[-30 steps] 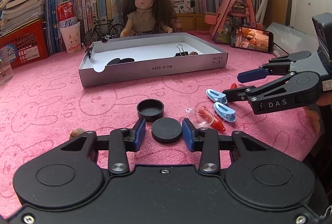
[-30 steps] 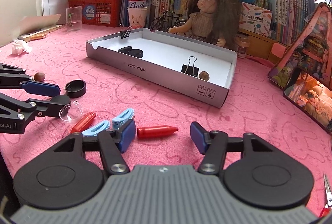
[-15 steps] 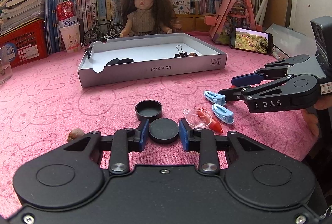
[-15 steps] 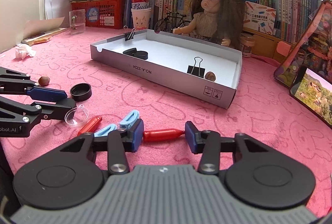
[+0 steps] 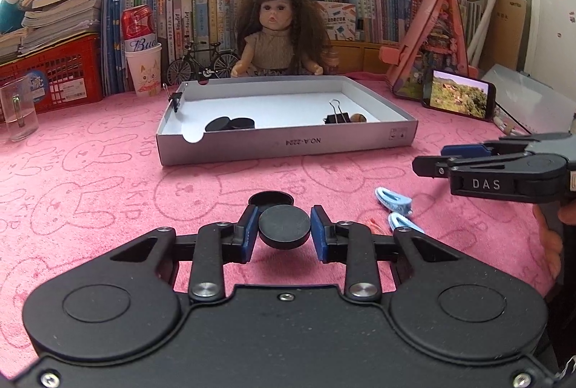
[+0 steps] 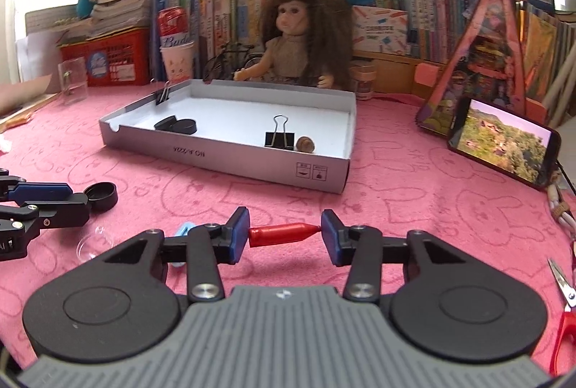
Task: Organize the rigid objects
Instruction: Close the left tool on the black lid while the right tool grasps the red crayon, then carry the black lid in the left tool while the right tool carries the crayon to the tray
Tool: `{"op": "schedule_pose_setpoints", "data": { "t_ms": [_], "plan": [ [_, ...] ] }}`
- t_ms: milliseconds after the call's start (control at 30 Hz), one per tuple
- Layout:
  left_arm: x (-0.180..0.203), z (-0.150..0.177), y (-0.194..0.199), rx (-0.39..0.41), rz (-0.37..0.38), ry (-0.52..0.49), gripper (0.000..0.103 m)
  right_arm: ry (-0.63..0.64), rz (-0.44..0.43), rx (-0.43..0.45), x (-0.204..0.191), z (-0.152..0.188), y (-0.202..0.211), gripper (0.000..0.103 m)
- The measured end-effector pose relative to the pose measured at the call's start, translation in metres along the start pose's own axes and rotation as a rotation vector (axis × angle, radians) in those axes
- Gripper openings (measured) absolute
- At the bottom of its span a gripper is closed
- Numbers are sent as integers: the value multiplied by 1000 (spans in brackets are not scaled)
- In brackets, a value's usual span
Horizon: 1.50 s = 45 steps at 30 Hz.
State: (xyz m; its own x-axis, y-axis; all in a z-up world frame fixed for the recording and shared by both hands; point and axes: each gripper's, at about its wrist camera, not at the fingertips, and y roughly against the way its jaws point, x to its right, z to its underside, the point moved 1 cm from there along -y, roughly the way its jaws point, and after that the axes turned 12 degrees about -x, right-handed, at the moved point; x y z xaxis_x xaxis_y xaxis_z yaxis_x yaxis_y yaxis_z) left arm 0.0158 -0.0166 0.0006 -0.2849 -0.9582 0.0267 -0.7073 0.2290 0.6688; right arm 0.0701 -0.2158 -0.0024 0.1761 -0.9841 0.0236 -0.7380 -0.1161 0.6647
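Note:
My left gripper [image 5: 284,228] is shut on a black round cap [image 5: 284,226] and holds it just above the pink cloth. Another black cap [image 5: 270,199] lies open side up right behind it. My right gripper [image 6: 285,234] is shut on a red crayon-like stick [image 6: 282,234], gripped end to end. The grey cardboard tray [image 5: 288,143] lies ahead and holds two black caps [image 5: 230,124], a black binder clip [image 5: 336,117] and a brown nut [image 5: 358,117]. Two blue clips [image 5: 392,201] lie on the cloth to the right.
A clear small dish [image 6: 88,244] lies by the left gripper's fingers. A phone [image 5: 457,98] leans at the right. A doll [image 5: 279,39], toy bicycle [image 5: 201,64], cup [image 5: 144,73], glass [image 5: 16,112] and books stand behind the tray. Scissors [image 6: 567,301] lie at far right.
Both grippers have closed: the left on the black cap, the right on the red stick. Both have lifted their objects slightly and moved forward toward the tray.

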Motion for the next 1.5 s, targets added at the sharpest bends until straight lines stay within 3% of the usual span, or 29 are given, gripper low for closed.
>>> {"op": "schedule_pose_setpoints", "data": {
  "t_ms": [900,1233,1500],
  "plan": [
    [-7,-38,-7,54,-4,57,29,-110,22,38,-11,-24,-4,49],
    [-28,-78,-17,84,-13,102,29,-194,10,38,-2,-49,-14,49],
    [-54,-115,-50,16,-36,143,29,-264,-10,-24,11,-78,-35,49]
  ]
}}
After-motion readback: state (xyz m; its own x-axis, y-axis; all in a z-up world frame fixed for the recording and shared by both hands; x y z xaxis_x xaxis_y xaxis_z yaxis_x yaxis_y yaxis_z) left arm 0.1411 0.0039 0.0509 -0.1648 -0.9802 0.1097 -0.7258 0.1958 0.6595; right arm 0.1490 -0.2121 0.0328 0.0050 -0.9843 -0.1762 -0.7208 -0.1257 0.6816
